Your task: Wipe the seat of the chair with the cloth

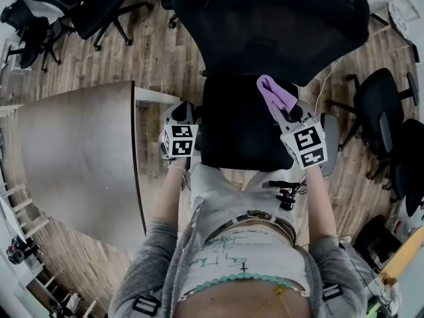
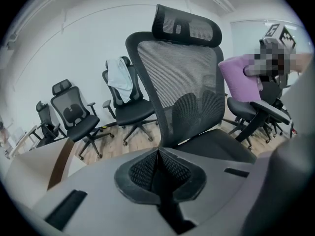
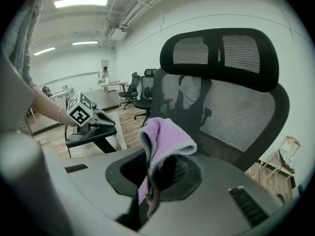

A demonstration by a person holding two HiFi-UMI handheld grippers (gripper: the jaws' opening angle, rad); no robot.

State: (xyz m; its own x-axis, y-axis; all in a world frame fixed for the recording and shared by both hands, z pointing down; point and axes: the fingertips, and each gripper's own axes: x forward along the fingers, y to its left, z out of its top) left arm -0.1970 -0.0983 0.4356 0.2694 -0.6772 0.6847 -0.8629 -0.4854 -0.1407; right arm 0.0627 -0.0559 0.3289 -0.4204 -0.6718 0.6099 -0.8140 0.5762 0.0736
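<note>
A black mesh office chair stands right in front of me, its dark seat [image 1: 242,121] between my two grippers and its backrest [image 1: 278,18] beyond. My right gripper [image 1: 283,109] is shut on a purple cloth [image 1: 277,95] that folds up out of its jaws, held above the seat's right side near the armrest [image 1: 329,144]. The cloth [image 3: 162,144] droops over the closed jaws in the right gripper view. My left gripper [image 1: 183,113] hovers at the seat's left edge, shut with nothing between its jaws [image 2: 158,154]. The left gripper view shows the seat [image 2: 221,149] and mesh back [image 2: 179,82].
A wooden table [image 1: 79,158] lies at my left, close to the chair. Other black office chairs [image 1: 99,8] stand at the far left and one [image 1: 387,121] at the right. A chair behind holds a white cloth [image 2: 119,75]. Wood floor surrounds it all.
</note>
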